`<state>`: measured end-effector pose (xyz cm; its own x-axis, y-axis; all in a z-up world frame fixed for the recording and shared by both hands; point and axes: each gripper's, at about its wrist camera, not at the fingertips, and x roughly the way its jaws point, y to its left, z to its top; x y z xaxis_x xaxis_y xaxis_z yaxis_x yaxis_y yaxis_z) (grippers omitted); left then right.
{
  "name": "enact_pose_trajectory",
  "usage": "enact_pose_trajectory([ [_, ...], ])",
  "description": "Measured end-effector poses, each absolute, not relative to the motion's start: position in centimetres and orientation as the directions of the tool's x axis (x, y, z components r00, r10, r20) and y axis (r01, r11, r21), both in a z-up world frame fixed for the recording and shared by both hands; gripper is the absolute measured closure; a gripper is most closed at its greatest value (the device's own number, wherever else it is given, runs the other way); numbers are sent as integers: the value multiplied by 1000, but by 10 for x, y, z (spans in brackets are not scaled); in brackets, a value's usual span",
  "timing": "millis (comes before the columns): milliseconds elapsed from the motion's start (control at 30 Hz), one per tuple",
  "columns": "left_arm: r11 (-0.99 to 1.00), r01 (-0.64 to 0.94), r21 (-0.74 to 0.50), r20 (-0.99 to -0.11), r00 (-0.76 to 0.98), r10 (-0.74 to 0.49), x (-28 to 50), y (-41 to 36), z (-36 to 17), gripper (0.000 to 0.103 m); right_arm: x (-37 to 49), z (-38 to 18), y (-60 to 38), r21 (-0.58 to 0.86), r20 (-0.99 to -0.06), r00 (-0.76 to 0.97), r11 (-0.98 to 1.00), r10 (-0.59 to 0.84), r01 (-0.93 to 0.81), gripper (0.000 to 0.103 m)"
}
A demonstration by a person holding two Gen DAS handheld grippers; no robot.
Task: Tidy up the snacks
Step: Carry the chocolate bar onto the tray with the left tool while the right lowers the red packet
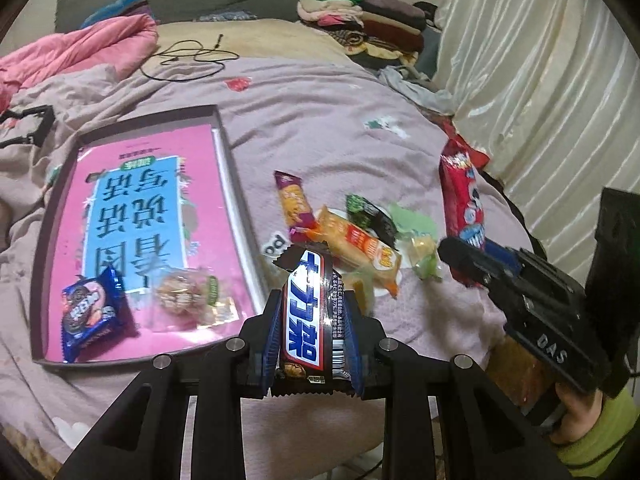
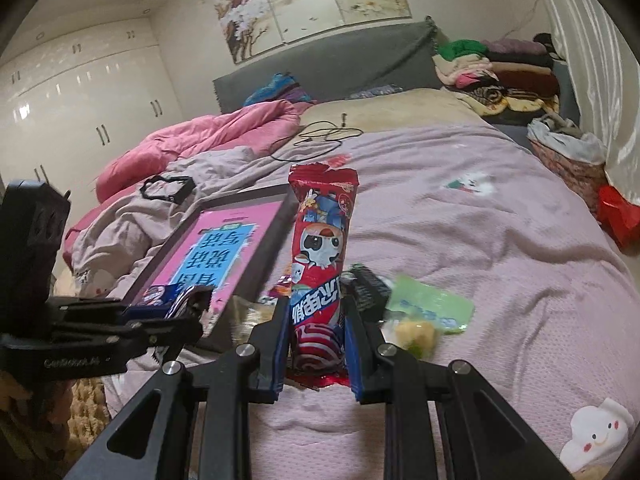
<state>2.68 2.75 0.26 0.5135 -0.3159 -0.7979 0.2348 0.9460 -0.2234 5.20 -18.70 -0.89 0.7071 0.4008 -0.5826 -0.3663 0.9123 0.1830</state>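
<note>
Dim, flat indoor light; fisheye-bent edges, dark corners, slight motion blur.

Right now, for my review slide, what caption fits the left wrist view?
Left gripper clamps a chocolate bar above the bed, beside the tray already holding two snacks.

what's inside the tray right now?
In the tray: a pink book covering the floor, with a blue cookie pack and a clear candy bag on top. Anything under the book is hidden.
</note>
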Motion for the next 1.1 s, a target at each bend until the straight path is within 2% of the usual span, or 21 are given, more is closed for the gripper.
enact_pose_trajectory([
  [833, 961, -4, -278, -781, 583, -224, 42, 137, 6, 74, 52, -4, -93, 154, -615, 634, 860, 470, -487, 78],
  [1100, 960, -8, -280, -776, 591, -221, 48, 144, -6, 74, 60, -13, -74, 153, -639, 608, 852, 472, -501, 78],
])
